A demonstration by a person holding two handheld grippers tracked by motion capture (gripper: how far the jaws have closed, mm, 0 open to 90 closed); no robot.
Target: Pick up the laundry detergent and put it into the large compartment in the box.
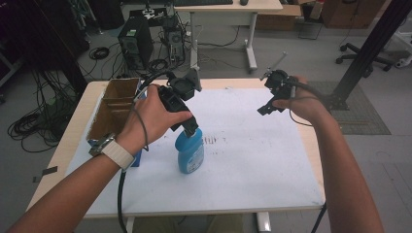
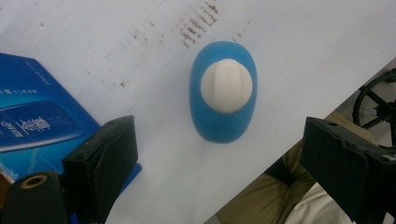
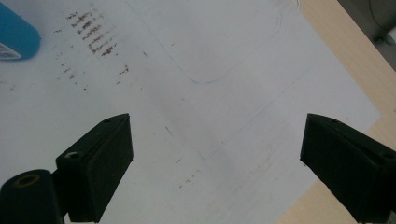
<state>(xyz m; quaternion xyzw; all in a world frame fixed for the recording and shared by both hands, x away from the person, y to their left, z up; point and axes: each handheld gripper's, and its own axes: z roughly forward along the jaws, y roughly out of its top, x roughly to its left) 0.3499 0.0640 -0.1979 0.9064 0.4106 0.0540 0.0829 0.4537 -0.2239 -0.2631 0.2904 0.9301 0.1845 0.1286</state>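
The blue bottle point(image 1: 190, 154) stands upright on the white sheet point(image 1: 252, 165), near the table's middle, white cap point(image 2: 226, 86) up; the left gripper point(image 1: 189, 127) hovers right above it, jaws wide, nothing between them; left of the bottle, a blue box point(image 2: 32, 121) and the cardboard box point(image 1: 114, 109); farther right, the right gripper point(image 1: 265, 110) hangs over bare sheet, jaws wide apart, empty.

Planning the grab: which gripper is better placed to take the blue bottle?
Left. The left gripper hangs open right above the blue bottle, white cap between its jaws. The right gripper faces bare white sheet.
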